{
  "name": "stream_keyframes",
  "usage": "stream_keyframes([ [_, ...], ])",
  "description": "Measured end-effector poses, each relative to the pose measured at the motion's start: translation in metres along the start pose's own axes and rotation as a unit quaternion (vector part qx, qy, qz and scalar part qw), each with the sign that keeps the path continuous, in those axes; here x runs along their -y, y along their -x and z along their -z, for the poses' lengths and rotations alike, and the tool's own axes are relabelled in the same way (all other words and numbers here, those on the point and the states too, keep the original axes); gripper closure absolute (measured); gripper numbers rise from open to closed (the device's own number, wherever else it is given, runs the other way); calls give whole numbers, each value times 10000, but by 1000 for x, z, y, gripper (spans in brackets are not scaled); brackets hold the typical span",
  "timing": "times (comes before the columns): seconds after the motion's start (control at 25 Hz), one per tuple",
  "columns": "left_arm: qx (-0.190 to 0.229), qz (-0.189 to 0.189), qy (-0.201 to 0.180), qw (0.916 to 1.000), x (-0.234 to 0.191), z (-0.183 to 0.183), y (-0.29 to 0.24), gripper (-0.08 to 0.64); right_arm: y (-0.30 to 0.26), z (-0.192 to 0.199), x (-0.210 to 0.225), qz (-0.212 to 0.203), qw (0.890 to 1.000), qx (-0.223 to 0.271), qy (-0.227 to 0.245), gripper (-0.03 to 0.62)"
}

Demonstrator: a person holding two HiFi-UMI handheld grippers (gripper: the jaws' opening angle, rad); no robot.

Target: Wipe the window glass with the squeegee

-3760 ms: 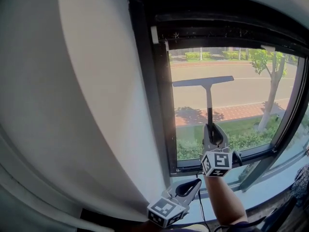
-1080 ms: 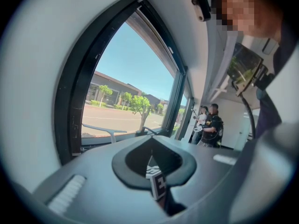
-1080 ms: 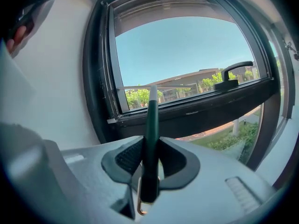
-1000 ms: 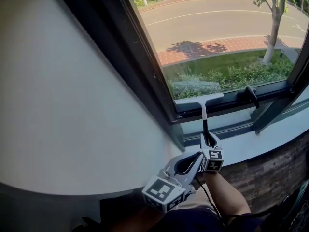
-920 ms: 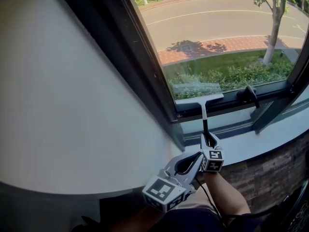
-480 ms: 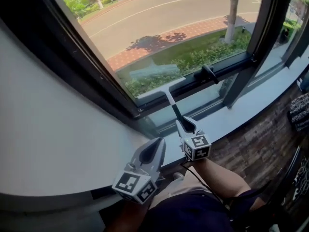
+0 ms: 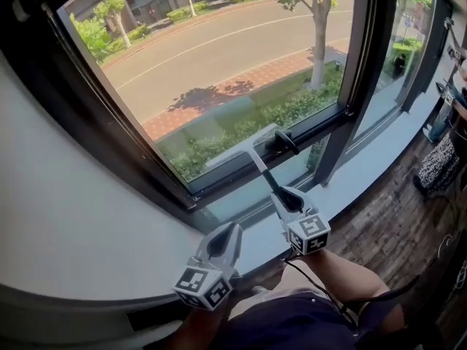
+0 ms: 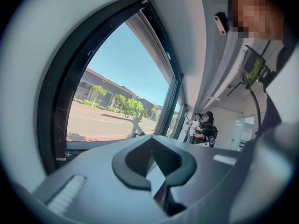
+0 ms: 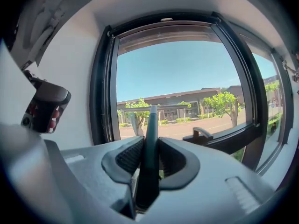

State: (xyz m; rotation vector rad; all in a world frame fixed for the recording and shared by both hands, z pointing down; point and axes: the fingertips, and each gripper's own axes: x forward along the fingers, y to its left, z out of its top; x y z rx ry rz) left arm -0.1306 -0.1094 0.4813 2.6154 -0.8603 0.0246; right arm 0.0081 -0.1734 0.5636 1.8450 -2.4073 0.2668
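2 grippers showed at the bottom of the head view, both in front of a dark-framed window. The right gripper point(image 7: 283, 197) was clenched on the dark handle of the squeegee point(image 7: 260, 169). In the right gripper view the ribbed pads point(image 9: 127, 157) pressed that handle point(image 9: 150, 139) from both sides, and it stood upright between them. The handle ran up and to the left from the gripper toward the pale blade, which lay across the lower part of the window glass point(image 7: 219, 64), just above the bottom frame. Whether the blade's edge actually touched the pane could not be told. The black window handle point(image 7: 282, 141) sat just beside the blade's right end.

The left gripper point(image 7: 227, 233) hung lower and to the left, near the white wall point(image 7: 66, 224) and well apart from the squeegee. Its jaws were closed together with nothing between them, as the left gripper view point(image 8: 156, 171) showed. The pale sill point(image 7: 368, 162) ran along under the frame. Through the glass lay a road, a brick path, hedges and 1 tree in sunlight.
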Motion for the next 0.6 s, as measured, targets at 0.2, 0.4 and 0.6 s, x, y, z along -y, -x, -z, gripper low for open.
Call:
stream_keyframes([
  [0.2,-160,-161,8,9997,-15,9,-12,555,15,-21,42,30,9993,227,282,494],
  [0.4,-205,-235,121,9994,-1,10,-50,555,25,-37,81,-88,9986,395,345,493],
  [0.6,-109,11,-67,9999,37,-15,-101,555,26,-64,126,-154,9979,527,343,494],
])
